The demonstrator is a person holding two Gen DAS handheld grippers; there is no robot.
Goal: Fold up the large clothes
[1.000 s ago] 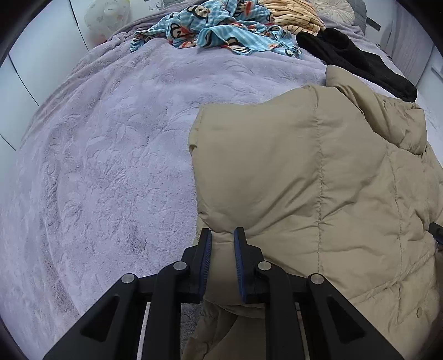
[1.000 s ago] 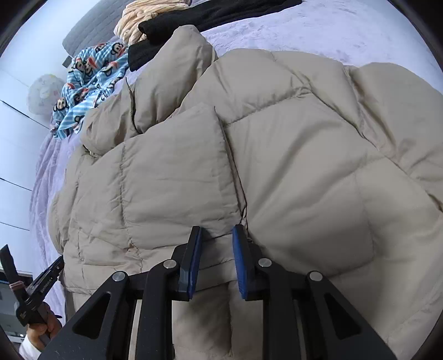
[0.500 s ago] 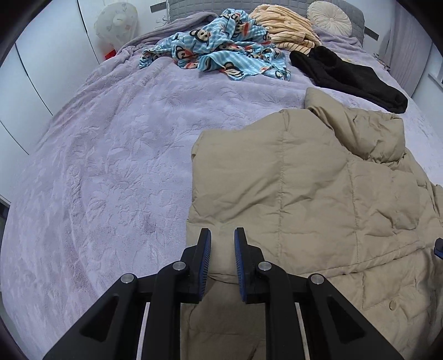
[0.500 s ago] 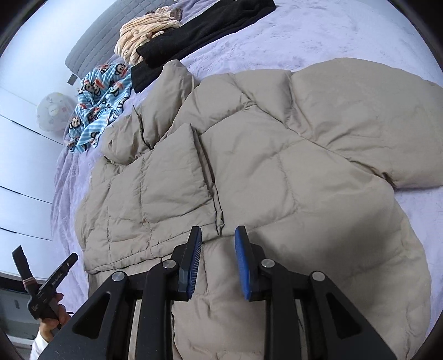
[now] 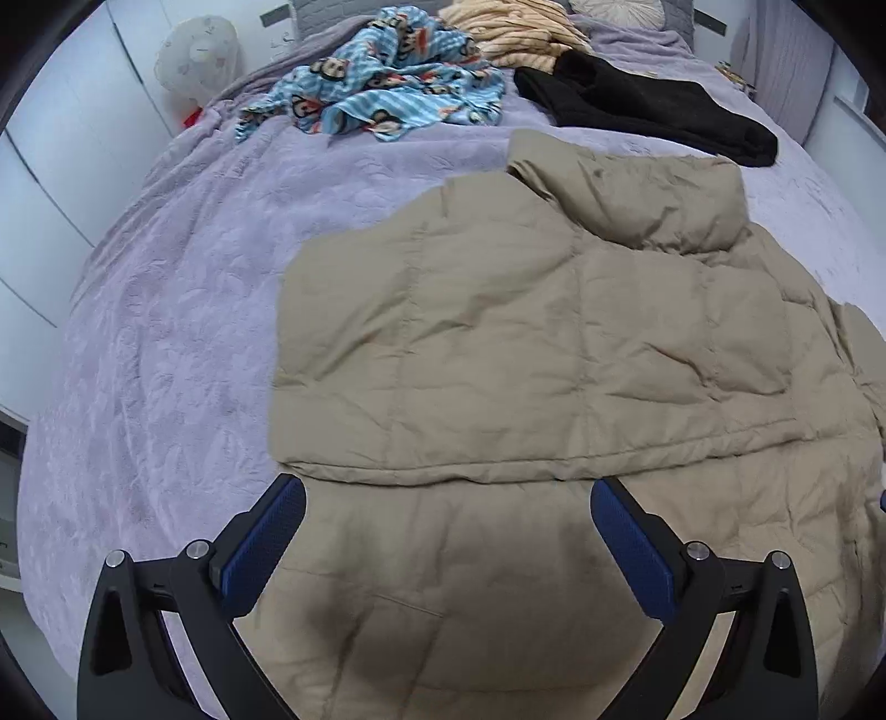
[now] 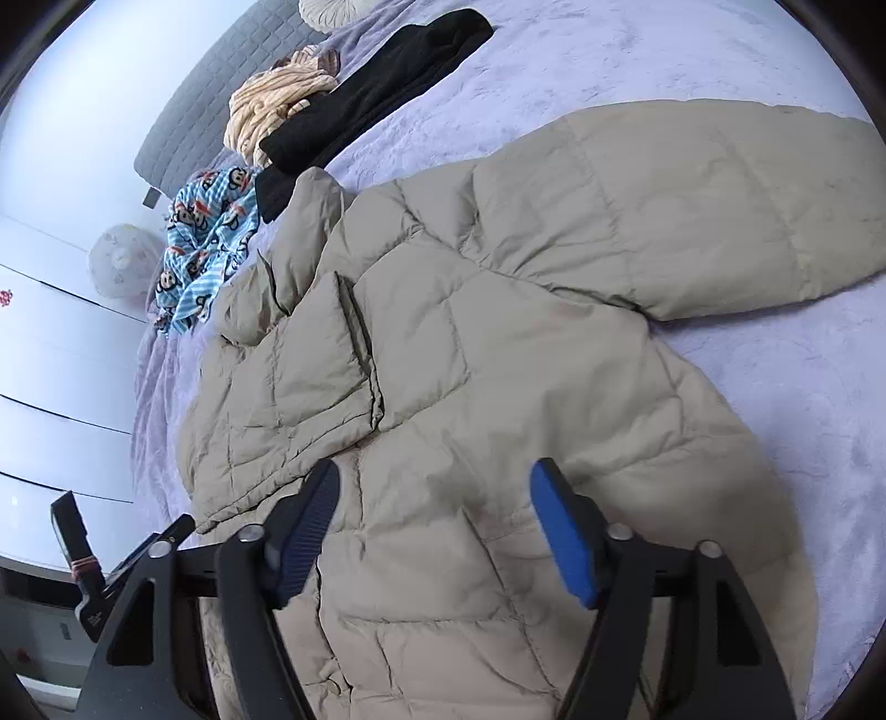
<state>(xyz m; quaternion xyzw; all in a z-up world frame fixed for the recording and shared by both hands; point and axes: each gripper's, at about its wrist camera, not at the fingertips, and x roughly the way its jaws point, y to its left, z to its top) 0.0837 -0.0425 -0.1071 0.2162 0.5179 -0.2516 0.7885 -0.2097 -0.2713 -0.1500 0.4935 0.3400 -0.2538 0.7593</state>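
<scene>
1. Starting at the left: the left gripper (image 5: 447, 545) hangs over the near hem of the beige puffer jacket (image 5: 554, 343), jaws spread wide after just opening, nothing between the blue pads (image 5: 260, 545) except jacket fabric lying flat below them. Not gripping anything.
2. The jacket is spread on the bed's lilac blanket (image 5: 166, 310). In the left wrist view its left side is folded in over the body, leaving a straight seam edge across the jacket just beyond the gripper.
3. The right gripper (image 6: 437, 531) is over the jacket too, closer to its right half. Its jaws have also just been opening and stand apart, pads clear of the fabric.
4. In the right wrist view the jacket's other sleeve (image 6: 692, 199) still sticks out flat on the blanket, away from the body.
5. Beyond the jacket's collar: a blue monkey-print cloth (image 5: 382, 94), a cream striped garment (image 5: 515, 33) and a black garment (image 5: 653, 111), the last one lying just beside the collar.
6. A white fan (image 5: 196, 55) stands off the bed, beyond the blue cloth.
</scene>
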